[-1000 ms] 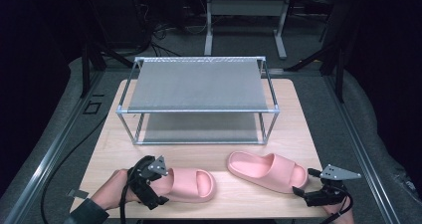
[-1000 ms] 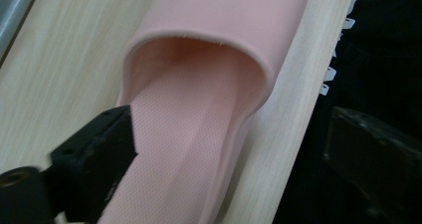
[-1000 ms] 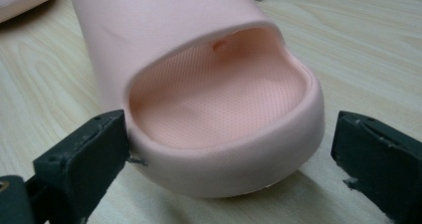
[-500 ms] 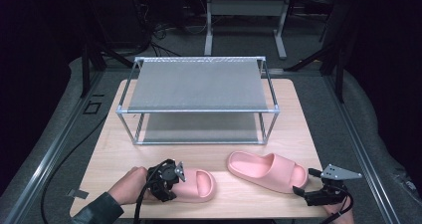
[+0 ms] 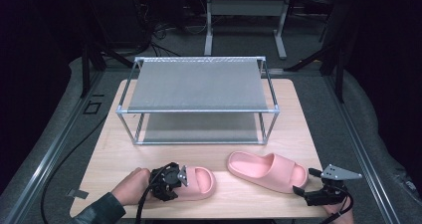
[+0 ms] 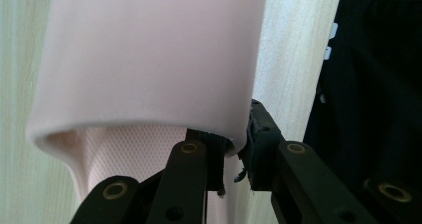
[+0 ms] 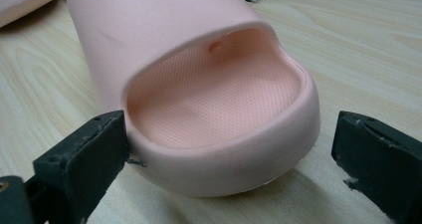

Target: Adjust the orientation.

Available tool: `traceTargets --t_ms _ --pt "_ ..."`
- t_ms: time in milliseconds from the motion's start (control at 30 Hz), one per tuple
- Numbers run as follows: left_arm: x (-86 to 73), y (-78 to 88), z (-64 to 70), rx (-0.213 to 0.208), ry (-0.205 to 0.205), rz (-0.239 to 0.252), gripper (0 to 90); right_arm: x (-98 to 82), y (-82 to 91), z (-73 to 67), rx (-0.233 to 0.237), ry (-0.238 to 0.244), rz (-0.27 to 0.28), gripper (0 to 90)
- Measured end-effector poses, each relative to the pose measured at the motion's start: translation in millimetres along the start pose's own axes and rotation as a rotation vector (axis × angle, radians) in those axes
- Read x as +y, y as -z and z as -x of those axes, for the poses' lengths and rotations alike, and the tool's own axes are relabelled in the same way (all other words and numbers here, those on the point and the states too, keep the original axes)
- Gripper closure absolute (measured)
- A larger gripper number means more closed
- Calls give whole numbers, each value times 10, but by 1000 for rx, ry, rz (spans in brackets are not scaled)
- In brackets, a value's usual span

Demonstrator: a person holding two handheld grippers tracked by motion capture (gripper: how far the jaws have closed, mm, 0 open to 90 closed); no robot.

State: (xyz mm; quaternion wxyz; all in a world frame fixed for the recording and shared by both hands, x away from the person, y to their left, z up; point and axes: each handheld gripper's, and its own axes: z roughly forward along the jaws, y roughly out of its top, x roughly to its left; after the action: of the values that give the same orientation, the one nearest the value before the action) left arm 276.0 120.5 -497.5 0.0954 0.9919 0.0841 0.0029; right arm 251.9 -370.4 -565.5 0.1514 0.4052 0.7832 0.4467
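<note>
Slippers (image 5: 196, 182): smooth pink foam, rounded.

My left hand (image 5: 130, 185) lay low at the near edge of the bench (image 5: 109, 154), its forearm coming in from the bottom corner, with my left gripper (image 5: 180, 176) pointing toward my right. Its jaws had just been closing and were pinched on the side wall of the left slipper (image 5: 199, 183). My right gripper (image 5: 301, 190) rested level, pointing to my left, jaws spread wide and apart.
</note>
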Motion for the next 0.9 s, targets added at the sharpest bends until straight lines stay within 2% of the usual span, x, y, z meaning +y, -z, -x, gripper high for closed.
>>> traceTargets --t_ms 467,700,900 --pt "-1 6 16 2 -68 3 841 -3 1 -1 -9 -3 6 13" --pt "-13 60 -19 -3 -56 20 842 -2 1 5 -9 -8 6 14" --pt "-28 143 -32 15 -43 32 841 -4 3 1 -13 -7 7 14"
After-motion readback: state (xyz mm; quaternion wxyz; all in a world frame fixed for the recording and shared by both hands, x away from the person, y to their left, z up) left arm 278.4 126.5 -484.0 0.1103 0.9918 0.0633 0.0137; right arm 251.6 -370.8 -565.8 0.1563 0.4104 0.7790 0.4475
